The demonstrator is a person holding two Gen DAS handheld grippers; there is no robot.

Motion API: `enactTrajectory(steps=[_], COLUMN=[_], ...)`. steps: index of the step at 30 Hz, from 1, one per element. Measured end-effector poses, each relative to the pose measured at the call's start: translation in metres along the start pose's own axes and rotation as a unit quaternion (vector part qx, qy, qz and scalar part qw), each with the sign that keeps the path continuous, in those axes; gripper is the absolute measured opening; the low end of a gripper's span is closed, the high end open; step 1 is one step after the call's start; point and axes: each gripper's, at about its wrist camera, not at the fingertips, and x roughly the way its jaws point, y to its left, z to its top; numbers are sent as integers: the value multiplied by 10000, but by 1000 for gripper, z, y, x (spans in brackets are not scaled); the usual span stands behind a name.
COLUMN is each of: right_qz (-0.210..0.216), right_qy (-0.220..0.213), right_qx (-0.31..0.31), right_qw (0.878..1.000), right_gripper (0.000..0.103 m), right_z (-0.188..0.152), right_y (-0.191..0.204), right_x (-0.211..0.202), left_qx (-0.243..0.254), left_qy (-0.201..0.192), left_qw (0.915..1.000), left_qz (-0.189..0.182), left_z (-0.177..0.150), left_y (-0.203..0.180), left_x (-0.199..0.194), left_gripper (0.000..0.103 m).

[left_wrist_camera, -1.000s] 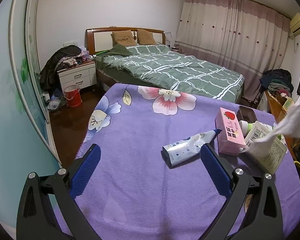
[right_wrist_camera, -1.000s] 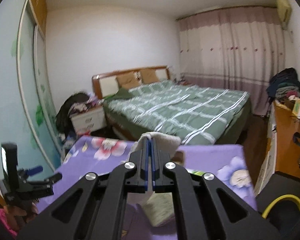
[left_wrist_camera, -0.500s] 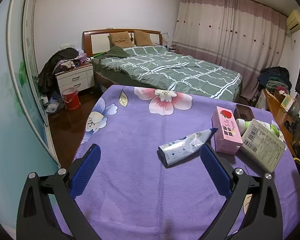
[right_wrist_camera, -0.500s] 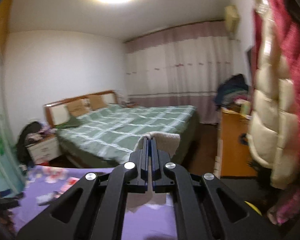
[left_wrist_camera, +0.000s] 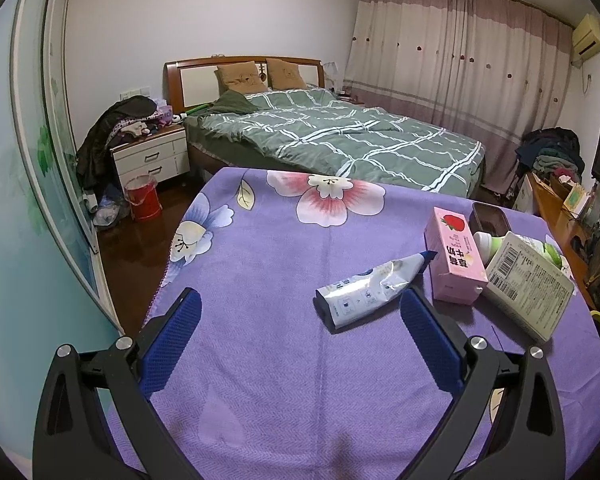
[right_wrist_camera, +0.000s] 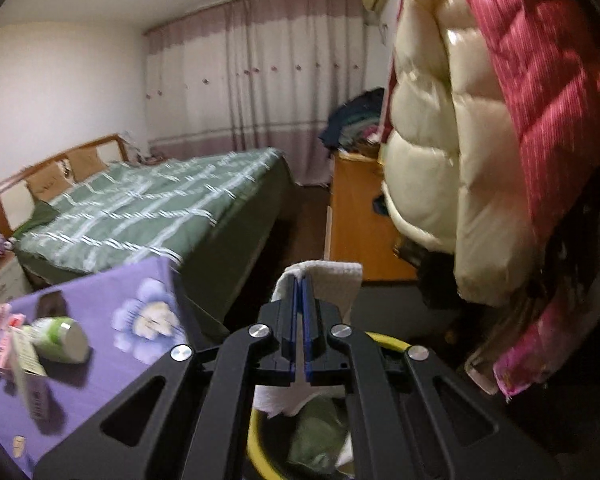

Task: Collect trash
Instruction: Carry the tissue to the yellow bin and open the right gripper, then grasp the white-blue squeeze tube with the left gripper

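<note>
Trash was the matter of this moment, and one piece of it, a white tissue [right_wrist_camera: 332,280], was pinched between the pads of our right tongs [right_wrist_camera: 300,300], which were pressed together on it. We saw the tissue folded over the fingertips and hanging below them. Directly under the tongs stood the yellow-rimmed bin [right_wrist_camera: 256,432], beside the edge of the purple surface [right_wrist_camera: 100,292], with some green and white waste already inside. So the tissue lay above the mouth of the bin, and we judged that the coming move was only to spread the tongs and let it fall; the bin was straight down from the fingertips, not to one side.

Our left tongs [left_wrist_camera: 300,336] were spread wide and held nothing, above the near part of the surface [left_wrist_camera: 280,260]. More trash waited there: a squeezed toothpaste tube [left_wrist_camera: 372,292] lay just ahead of the right finger of these tongs, its long axis running diagonally, flat end near us and cap pointing away to the right. Beyond it lay a pink milk carton [left_wrist_camera: 456,256], a green and white bottle [left_wrist_camera: 496,242] on its side and a white box [left_wrist_camera: 528,286], close together. We judged the left hand nearer to the tube; the wrist would need to turn so that the fingers close across the tube's width.
</note>
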Motion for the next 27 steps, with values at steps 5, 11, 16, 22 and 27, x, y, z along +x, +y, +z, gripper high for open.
enactTrajectory(steps=[5,11,16,22,27], right_qz=[-311,-290,-207,-174,-196], right_qy=[401,382,-12,-230,-341], right_qx=[224,647,747,398,173], right_qw=[9985,9968,9970,9988,9991], right_gripper=[19,30,44,45,51], right_z=[-14,-12,-18,-27,-27], right_y=[-12,-9,6,28,41], right_x=[22,22,13,11,8], left_qx=[34,43,47,145,485], left_qy=[4,6,-5,62,337], left_qw=[10000,10000,10000,9996,9965], left_qz=[-12,-15,-54,-255,-596], left_z=[0,-1,-2,-5,-9], left_y=[-2,-3,-3,-14,-44], left_x=[1,1,0,2,9], left_gripper=[98,98,98,98,98])
